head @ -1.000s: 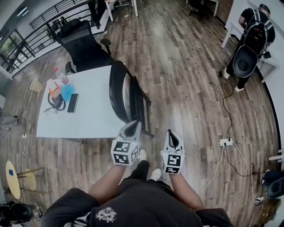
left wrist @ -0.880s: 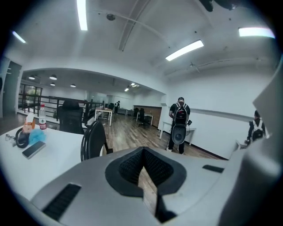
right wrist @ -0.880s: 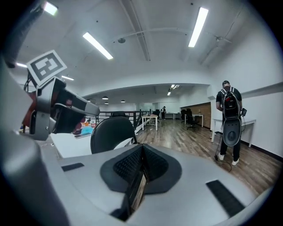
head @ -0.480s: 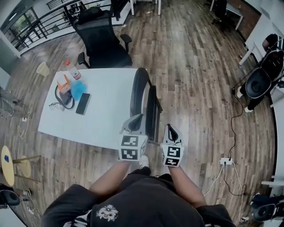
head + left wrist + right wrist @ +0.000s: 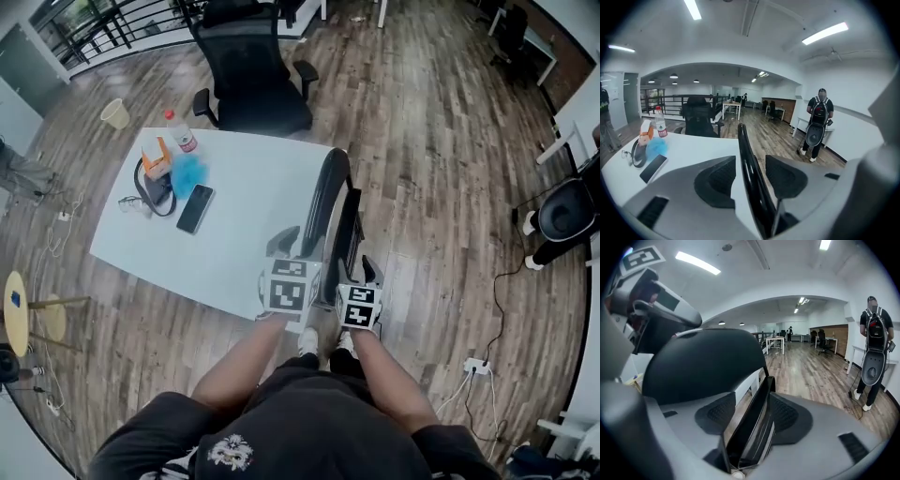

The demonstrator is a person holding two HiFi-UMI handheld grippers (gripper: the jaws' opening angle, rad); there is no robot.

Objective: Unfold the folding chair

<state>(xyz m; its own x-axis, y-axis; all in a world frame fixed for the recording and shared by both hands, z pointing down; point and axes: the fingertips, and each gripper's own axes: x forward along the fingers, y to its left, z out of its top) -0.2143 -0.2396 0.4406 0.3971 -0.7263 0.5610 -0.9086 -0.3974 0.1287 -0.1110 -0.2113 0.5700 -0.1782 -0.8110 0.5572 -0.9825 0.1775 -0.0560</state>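
A black folding chair (image 5: 325, 202) stands folded, leaning against the right edge of the white table (image 5: 244, 244). My left gripper (image 5: 296, 244) reaches its curved backrest rim (image 5: 743, 145). That rim runs between the two pads, with a gap showing at the left pad (image 5: 715, 180). Its jaws are opening. My right gripper (image 5: 362, 267) is lower and to the right, at the folded seat edge (image 5: 757, 423). The seat edge lies between its opening jaws, apart from the left pad (image 5: 717, 414). In the right gripper view the backrest (image 5: 703, 364) fills the left.
On the table lie a phone (image 5: 195, 208), a blue cloth (image 5: 187, 173), a cable loop (image 5: 153, 187) and a bottle (image 5: 180, 131). A black office chair (image 5: 253, 84) stands behind the table. A person with a backpack (image 5: 818, 122) stands to the right. A power strip (image 5: 476, 364) lies on the wood floor.
Both grippers moved forward from in front of my legs to the folded chair. Each now has an edge of the chair between its jaws.
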